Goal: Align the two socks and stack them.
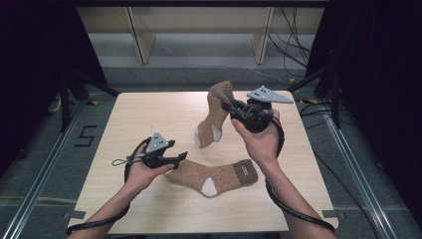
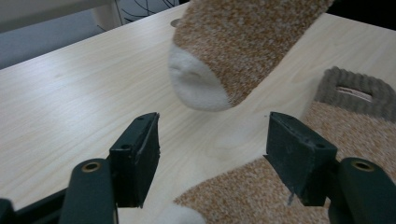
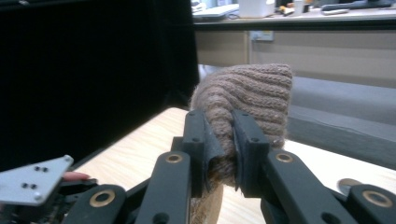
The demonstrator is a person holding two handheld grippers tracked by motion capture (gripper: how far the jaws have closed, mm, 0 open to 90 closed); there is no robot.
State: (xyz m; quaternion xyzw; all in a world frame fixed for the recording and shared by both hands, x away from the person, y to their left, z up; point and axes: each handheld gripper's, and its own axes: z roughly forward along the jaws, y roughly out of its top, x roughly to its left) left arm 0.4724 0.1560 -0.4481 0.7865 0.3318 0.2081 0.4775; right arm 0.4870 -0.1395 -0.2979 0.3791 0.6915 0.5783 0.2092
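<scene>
High view: the right claw (image 1: 230, 106) grips the ribbed cuff of the raised sock (image 1: 211, 119), which hangs from it with its pale toe at or just above the worktop (image 1: 139, 107). The flat sock (image 1: 214, 175) lies on the near half of the worktop, cuff toward the right. The left claw (image 1: 180, 158) sits at its toe end, jaws spread.

Left gripper view: the left claw (image 2: 212, 156) is open, with the toe end of the flat sock (image 2: 261, 196) between and below its jaws; nothing is pinched. The raised sock (image 2: 233, 46) hangs beyond, its pale toe just above the worktop.

Right gripper view: the right claw (image 3: 220, 144) is clamped on the brown cuff of the raised sock (image 3: 247, 100).

Status, as judged: pairing is at an early stage. One sock is picked up; the other remains to be grasped, then both aligned and joined.
</scene>
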